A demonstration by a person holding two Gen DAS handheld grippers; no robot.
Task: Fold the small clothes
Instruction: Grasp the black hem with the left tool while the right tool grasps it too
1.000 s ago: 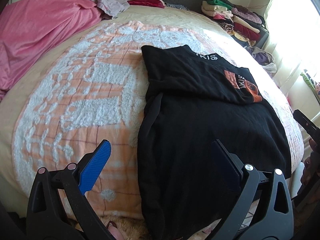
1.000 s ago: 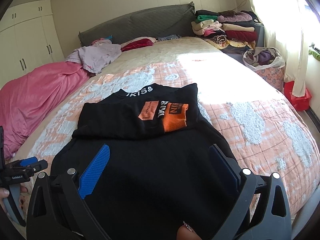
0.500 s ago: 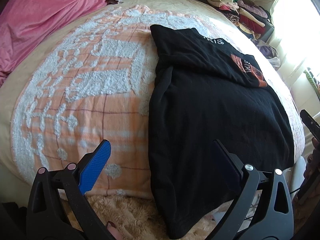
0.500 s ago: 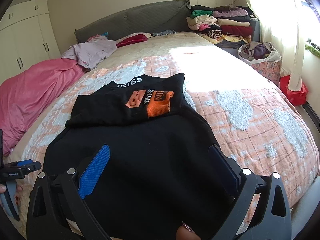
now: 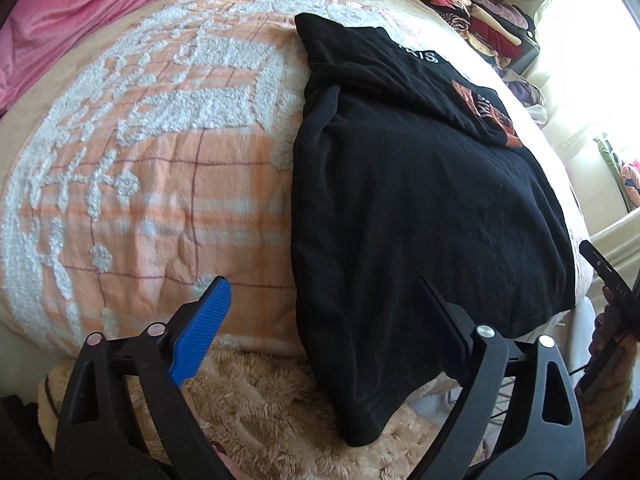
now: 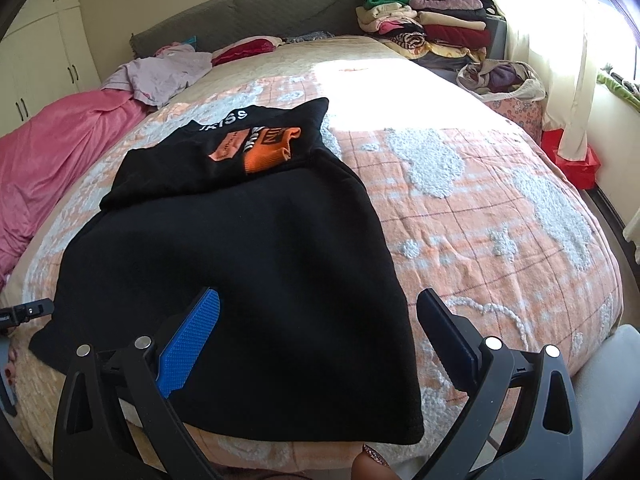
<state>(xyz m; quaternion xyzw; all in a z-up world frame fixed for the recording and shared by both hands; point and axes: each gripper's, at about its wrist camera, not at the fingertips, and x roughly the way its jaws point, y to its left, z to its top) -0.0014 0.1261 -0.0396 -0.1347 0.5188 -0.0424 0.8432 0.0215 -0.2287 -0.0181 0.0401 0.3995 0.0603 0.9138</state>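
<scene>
A black sweatshirt [image 5: 420,208] with an orange print lies flat on the bed, its upper part folded down over the body. It also shows in the right wrist view [image 6: 240,248]; its orange patch [image 6: 260,148] faces up. Its bottom hem hangs over the bed's front edge. My left gripper [image 5: 320,300] is open and empty, just above the hem's left corner. My right gripper [image 6: 318,316] is open and empty, over the hem's right part. The right gripper shows at the left wrist view's right edge [image 5: 612,280].
The bed has an orange and white checked blanket [image 6: 480,208]. A pink quilt [image 6: 52,152] lies at the left. A stack of folded clothes [image 6: 432,28] stands at the headboard's right. A bag of clothes [image 6: 500,80] and a red box [image 6: 576,160] stand on the floor.
Both grippers have pulled back toward the bed's front edge and tilted down. The sweatshirt's hem and the bed's edge have come into view. The sweatshirt has not moved.
</scene>
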